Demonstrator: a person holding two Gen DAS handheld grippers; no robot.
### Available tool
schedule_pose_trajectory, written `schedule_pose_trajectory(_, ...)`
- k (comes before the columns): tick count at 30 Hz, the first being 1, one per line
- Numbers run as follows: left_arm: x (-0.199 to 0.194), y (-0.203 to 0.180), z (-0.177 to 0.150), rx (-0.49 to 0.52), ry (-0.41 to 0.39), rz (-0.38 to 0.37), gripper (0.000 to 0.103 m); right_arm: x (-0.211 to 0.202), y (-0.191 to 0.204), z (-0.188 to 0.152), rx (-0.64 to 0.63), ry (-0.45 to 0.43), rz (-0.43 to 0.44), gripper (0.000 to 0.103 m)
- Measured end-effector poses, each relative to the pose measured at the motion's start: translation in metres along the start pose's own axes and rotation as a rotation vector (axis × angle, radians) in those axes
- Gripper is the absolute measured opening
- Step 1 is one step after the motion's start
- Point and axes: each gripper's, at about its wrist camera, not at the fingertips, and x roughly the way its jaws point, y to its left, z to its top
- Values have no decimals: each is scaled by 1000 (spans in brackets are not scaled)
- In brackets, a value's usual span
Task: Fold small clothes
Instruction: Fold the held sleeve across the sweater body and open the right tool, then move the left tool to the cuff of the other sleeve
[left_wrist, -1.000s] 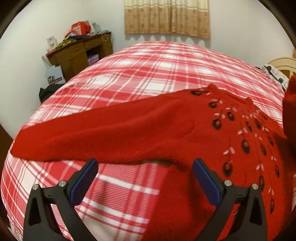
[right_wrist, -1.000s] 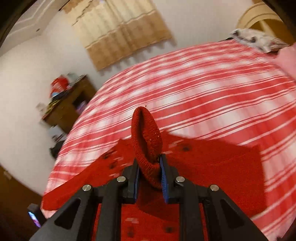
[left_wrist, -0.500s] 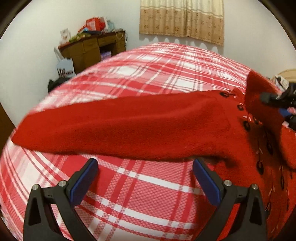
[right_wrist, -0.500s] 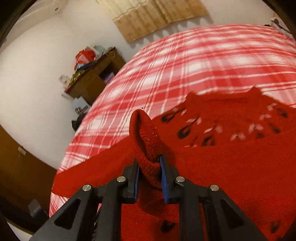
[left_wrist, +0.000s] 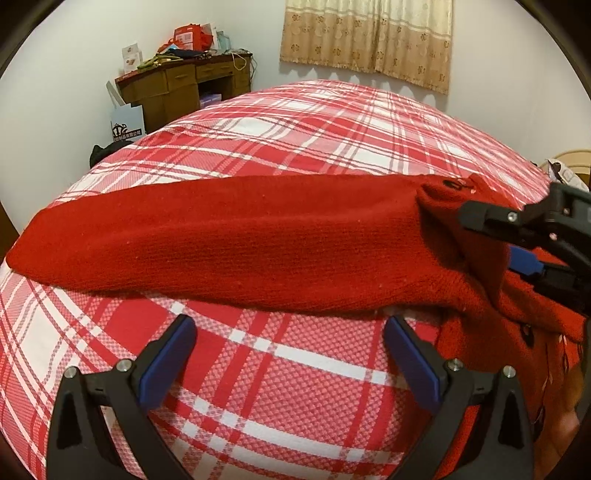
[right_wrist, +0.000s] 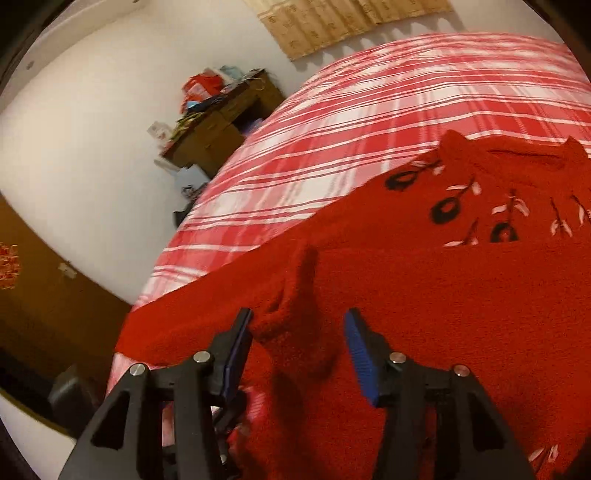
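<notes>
A red knitted sweater (right_wrist: 461, 280) with black and white embroidery lies on the red-and-white plaid bed (left_wrist: 295, 387). Its left sleeve (left_wrist: 229, 240) stretches flat out to the left. My left gripper (left_wrist: 291, 354) is open and empty, hovering above bare bedspread just in front of that sleeve. My right gripper (right_wrist: 299, 343) is open, its blue pads on either side of the folded-over right sleeve cuff (right_wrist: 299, 295), which rests on the sweater's body. The right gripper also shows at the right edge of the left wrist view (left_wrist: 509, 243).
A brown wooden desk (left_wrist: 184, 88) cluttered with items stands against the far wall at the left, with a white bag (left_wrist: 127, 127) beside it. A beige curtain (left_wrist: 369, 37) hangs on the back wall. A dark wooden panel (right_wrist: 44, 314) is at the left.
My right gripper carried the cuff across onto the sweater's body, then opened and let it go. My left gripper shifted left along the outstretched sleeve and stayed open.
</notes>
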Motion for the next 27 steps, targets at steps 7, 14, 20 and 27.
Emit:
schedule_pose_trajectory(7, -2, 3, -1, -8, -6, -11, 103, -78, -32, -2, -11, -169, -183, 52)
schedule_pose_trajectory(14, -2, 3, 0, 2, -3, 0, 103, -154, -120, 8, 62, -226, -518, 52)
schedule_pose_trajectory(20, 1, -5, 2, 30, 15, 30, 103, -160, -174, -11, 147, -126, -617, 52)
schedule_pose_trajectory(27, -11, -10, 6, 45, 14, 57, 103, -166, -167, -23, 79, -205, -771, 51)
